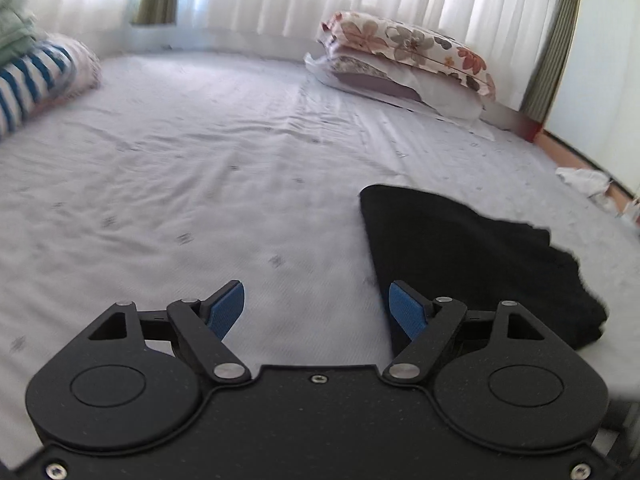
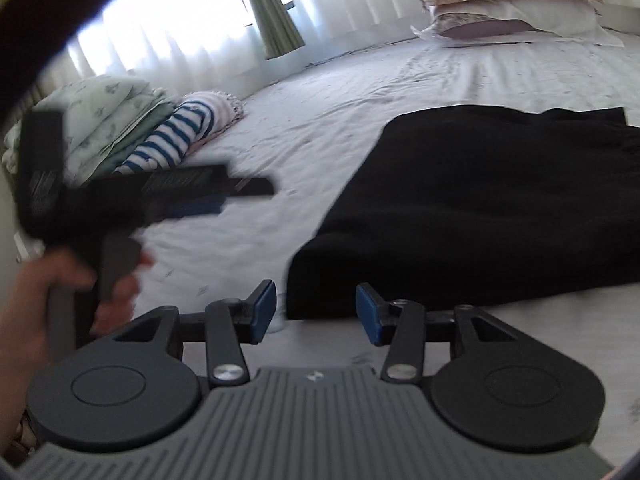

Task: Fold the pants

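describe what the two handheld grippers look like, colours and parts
The left gripper has a black speckled body, two round discs, black link arms with silver pivot pins, and blue textured pads. The right gripper has the same black linkage and blue pads, but a grey ribbed centre plate. A bare hand, no sleeve visible, grips the left one's grey handle.
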Demonstrator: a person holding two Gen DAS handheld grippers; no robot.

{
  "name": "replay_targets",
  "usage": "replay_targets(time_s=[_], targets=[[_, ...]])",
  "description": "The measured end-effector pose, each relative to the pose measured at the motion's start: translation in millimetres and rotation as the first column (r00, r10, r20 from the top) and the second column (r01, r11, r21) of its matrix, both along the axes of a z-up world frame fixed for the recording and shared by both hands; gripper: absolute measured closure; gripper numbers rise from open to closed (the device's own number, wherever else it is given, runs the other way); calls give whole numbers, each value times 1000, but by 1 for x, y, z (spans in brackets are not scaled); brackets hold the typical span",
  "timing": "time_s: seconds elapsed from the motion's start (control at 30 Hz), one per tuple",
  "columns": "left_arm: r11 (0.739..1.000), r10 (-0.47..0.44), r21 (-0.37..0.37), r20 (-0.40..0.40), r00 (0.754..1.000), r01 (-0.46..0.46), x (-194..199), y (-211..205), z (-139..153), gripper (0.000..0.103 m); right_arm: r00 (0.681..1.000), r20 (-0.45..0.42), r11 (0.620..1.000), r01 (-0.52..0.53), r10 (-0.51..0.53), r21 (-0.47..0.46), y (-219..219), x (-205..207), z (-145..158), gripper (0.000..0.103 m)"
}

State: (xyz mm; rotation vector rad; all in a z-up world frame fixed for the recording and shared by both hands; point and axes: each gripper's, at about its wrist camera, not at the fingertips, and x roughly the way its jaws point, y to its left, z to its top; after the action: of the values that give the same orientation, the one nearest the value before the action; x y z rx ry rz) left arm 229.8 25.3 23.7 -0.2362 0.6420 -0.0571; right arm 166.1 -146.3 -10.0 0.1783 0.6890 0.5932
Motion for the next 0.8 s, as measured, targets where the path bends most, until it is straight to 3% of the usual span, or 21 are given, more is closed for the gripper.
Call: replay_targets(time_s=[0.07,0.13,0.2,0.27,0.3,0.33,0.37,0.47,0.57,0.63,0.8], targets=[[998,-32,-63,-43,999,30,27,5,2,24,999,34,997,37,-34,-75,21,-1,-4,40],[991,-91,-111,-110,990,79,54,9,0,25,993,53,990,110,-105,-91,33,5,-7,40],[983,-164,-110,-172,971,146,76,6,-5,26,980,46,980,194,-191,-52,35,14,-9,40],[986,-167,-63,-223,960,157,91,0,-11,31,968,64,968,246,-243,-49,41,22,-13,40],[987,-162,-29,-253,954,160,98,-3,-16,36,963,75,962,263,-258,-71,46,25,-14,50],[986,-162,0,-278,947,169,103,-7,-22,38,958,81,954,283,-276,-95,50,26,-15,73],[984,-160,26,-288,944,174,107,-10,-27,42,955,87,951,292,-284,-99,53,23,-14,87],[973,-148,130,-273,951,189,107,-23,-30,51,955,72,952,292,-286,-88,51,15,-13,91],[956,-145,211,-260,955,203,105,-38,-35,50,965,86,958,257,-248,-125,53,1,-13,91],[953,-138,231,-251,958,197,105,-42,-35,50,969,95,959,240,-228,-148,54,-5,-12,91],[958,-123,225,-239,963,178,101,-41,-28,54,979,49,975,203,-200,-91,32,-19,-5,87]])
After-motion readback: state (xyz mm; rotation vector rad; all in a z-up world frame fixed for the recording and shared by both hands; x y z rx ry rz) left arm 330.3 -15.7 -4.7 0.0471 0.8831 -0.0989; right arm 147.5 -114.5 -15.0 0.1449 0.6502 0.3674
